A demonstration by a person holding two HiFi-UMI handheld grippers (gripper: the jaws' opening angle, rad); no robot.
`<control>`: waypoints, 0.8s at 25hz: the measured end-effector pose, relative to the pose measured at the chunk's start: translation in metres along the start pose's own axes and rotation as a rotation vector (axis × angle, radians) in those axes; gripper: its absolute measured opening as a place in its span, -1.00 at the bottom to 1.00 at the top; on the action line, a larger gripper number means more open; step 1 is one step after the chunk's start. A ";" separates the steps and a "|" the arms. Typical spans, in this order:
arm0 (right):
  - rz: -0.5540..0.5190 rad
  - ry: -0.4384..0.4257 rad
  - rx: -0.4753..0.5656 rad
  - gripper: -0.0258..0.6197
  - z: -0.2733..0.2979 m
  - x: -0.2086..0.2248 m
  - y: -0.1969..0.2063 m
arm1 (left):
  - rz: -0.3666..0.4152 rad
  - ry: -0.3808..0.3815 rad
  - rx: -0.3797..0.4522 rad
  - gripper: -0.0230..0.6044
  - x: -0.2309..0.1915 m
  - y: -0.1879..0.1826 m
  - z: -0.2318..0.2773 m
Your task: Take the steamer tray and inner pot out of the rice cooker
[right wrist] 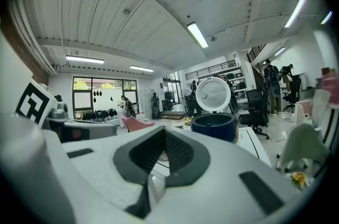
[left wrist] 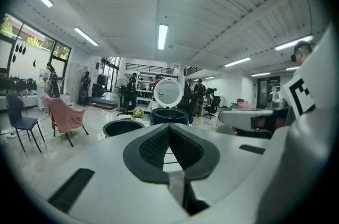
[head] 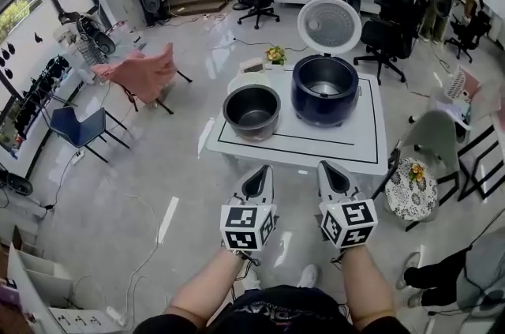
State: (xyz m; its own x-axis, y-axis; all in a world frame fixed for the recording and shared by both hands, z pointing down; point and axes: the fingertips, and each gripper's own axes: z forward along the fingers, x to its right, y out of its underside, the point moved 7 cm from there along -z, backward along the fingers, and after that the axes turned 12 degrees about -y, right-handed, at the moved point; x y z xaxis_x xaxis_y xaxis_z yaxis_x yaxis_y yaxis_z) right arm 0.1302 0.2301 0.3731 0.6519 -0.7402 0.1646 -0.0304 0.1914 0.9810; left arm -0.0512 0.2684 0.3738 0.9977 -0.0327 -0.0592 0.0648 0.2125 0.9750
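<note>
1. Ahead, a white desk (head: 347,144) with a thin black border line stands on a pale floor, in a large room with office chairs and shelving.
2. A dark blue rice cooker (head: 324,90) sits on the right half of the desk, toward the far edge. Its round white lid (head: 329,25) stands open behind it. The cavity shows only a silvery base.
3. A dark grey inner pot (head: 252,111) stands upright and empty on the left half of the desk, just beside the cooker.
4. Behind the pot, near the far left corner, lies a pale round object (head: 237,80), partly hidden. Whether it is the steamer tray cannot be told. A small pot of yellow flowers (head: 275,54) sits at the far edge.
5. The left tool (head: 259,171) is held in the air short of the desk's near edge, pointing toward the pot. Its jaws are pressed together with nothing between them.
6. The right tool (head: 330,167) is held alongside it, well apart from the cooker it points toward. Its jaws are likewise closed on nothing.
7. Two bare forearms reach up from the bottom of the head view to the tools.
</note>
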 end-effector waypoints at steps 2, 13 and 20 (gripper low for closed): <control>-0.006 0.012 -0.002 -0.92 0.001 -0.007 0.001 | -0.004 0.017 0.000 -0.92 -0.005 0.001 0.000; -0.002 0.076 -0.009 -0.92 -0.012 -0.018 0.003 | -0.011 0.080 -0.011 -0.92 -0.004 0.002 -0.004; 0.003 0.077 -0.006 -0.92 -0.018 -0.014 0.002 | -0.001 0.083 -0.014 -0.92 0.004 0.000 -0.005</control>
State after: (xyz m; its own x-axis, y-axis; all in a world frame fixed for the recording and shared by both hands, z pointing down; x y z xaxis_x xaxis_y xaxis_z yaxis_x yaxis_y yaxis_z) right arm 0.1353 0.2523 0.3705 0.7082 -0.6879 0.1592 -0.0279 0.1980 0.9798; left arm -0.0467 0.2728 0.3724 0.9958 0.0479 -0.0779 0.0652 0.2259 0.9720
